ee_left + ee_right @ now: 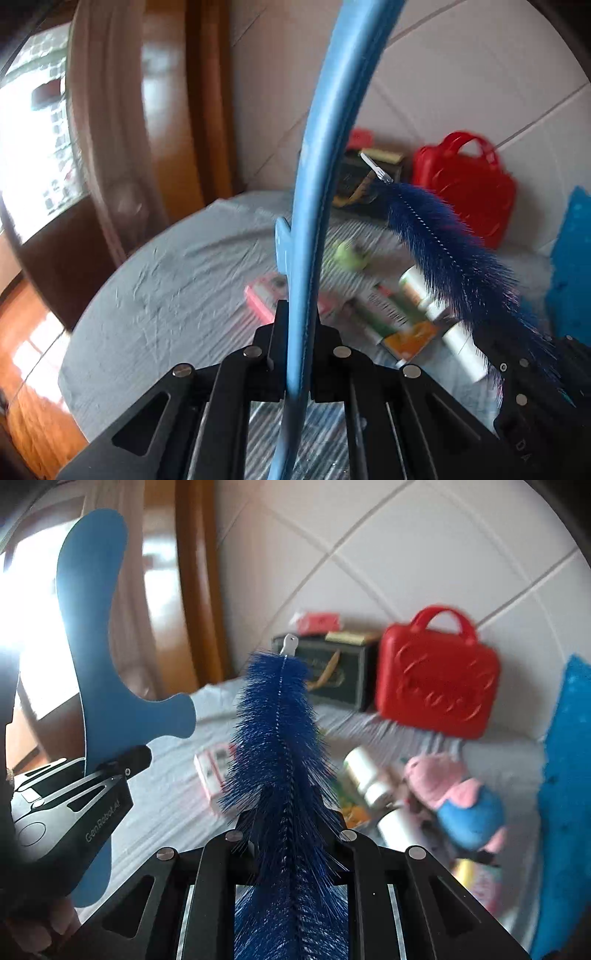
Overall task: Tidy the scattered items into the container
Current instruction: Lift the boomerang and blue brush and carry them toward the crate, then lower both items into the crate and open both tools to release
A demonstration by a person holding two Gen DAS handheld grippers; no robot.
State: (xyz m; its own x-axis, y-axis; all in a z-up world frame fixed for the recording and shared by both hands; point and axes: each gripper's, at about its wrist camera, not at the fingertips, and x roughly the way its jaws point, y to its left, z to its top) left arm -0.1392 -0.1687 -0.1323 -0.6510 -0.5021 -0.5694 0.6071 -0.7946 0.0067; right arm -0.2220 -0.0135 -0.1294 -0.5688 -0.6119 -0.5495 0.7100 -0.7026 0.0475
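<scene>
My left gripper [297,332] is shut on a flat, light blue, boomerang-shaped plastic piece [325,147], seen edge-on and rising out of the top of the left wrist view. The right wrist view shows its broad face [99,646] held in the left gripper [122,764] at the left. My right gripper [291,819] is shut on a dark blue bristle brush [277,720] with a twisted wire core and a metal tip, pointing away from the camera. In the left wrist view the brush [454,251] slants up from the right gripper [495,350]. Both items hang above the table.
On the grey cloth table [166,295] lie a pink box [214,771], white bottles [365,775], orange-and-green boxes [388,314], a green ball [349,254] and a pink-and-blue plush toy [454,801]. A red case [436,679] and dark green box [332,672] stand by the tiled wall. A blue textured thing [565,794] fills the right edge.
</scene>
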